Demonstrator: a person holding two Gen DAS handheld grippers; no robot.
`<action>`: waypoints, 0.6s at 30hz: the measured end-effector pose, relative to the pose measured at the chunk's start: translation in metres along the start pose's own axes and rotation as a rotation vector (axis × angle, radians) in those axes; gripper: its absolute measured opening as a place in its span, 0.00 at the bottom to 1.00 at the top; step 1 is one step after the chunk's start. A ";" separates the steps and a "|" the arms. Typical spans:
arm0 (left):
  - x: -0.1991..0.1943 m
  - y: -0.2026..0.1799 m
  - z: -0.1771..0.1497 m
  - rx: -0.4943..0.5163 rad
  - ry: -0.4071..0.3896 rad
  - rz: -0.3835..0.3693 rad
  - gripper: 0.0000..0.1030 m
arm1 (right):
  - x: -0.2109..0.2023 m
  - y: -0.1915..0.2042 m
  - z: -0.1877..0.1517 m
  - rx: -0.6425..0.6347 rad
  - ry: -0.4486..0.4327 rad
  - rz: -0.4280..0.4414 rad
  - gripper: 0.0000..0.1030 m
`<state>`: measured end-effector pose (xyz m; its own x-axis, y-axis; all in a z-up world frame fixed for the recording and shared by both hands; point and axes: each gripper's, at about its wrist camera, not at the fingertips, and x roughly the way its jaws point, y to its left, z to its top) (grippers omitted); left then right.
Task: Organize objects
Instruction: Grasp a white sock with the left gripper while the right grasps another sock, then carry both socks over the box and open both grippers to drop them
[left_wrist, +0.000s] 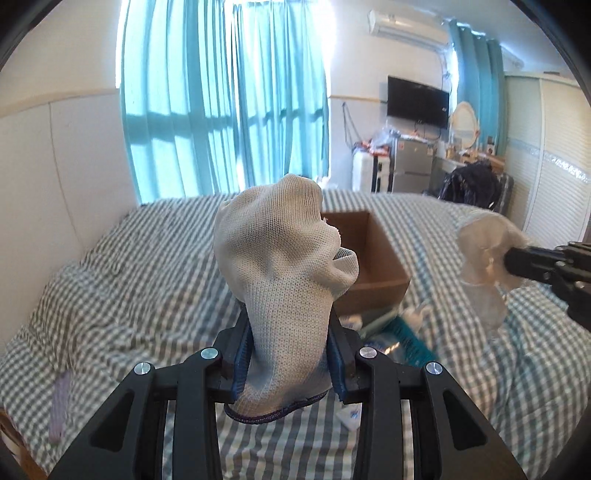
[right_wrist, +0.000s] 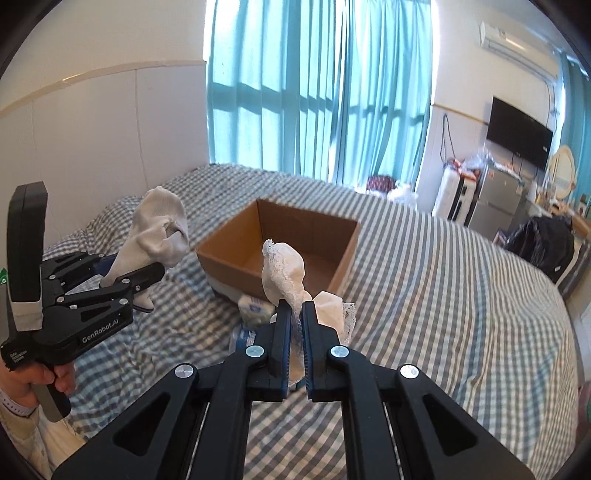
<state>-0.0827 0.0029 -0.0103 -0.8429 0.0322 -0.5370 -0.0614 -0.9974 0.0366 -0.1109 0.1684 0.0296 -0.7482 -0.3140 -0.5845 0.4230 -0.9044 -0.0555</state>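
My left gripper (left_wrist: 288, 343) is shut on a white knit sock (left_wrist: 280, 258) with a dark blue cuff and holds it up above the bed; it also shows in the right wrist view (right_wrist: 157, 230). My right gripper (right_wrist: 293, 308) is shut on a white lace sock (right_wrist: 284, 269) held in the air just in front of an open cardboard box (right_wrist: 343, 229). In the left wrist view the right gripper (left_wrist: 517, 258) enters from the right with the lace sock (left_wrist: 480, 251), and the box (left_wrist: 384, 251) stands on the bed behind the knit sock.
The bed has a grey-and-white checked cover (right_wrist: 443, 295). Small packets and a teal item (left_wrist: 402, 332) lie by the box's near side. A pale purple strip (left_wrist: 59, 406) lies at the bed's left edge. A wall runs left; fridge and clutter (left_wrist: 410, 162) stand beyond.
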 end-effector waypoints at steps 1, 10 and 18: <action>0.000 0.001 0.006 -0.001 -0.009 -0.007 0.35 | 0.000 0.002 0.005 -0.007 -0.008 0.000 0.06; 0.029 0.005 0.052 0.001 -0.046 -0.007 0.35 | 0.026 0.008 0.055 -0.044 -0.054 0.013 0.06; 0.091 0.003 0.080 0.001 -0.030 -0.006 0.35 | 0.094 -0.003 0.092 -0.040 -0.049 0.039 0.06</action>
<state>-0.2025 0.0074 0.0079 -0.8580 0.0401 -0.5121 -0.0670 -0.9972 0.0341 -0.2298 0.1148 0.0493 -0.7546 -0.3635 -0.5462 0.4718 -0.8792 -0.0667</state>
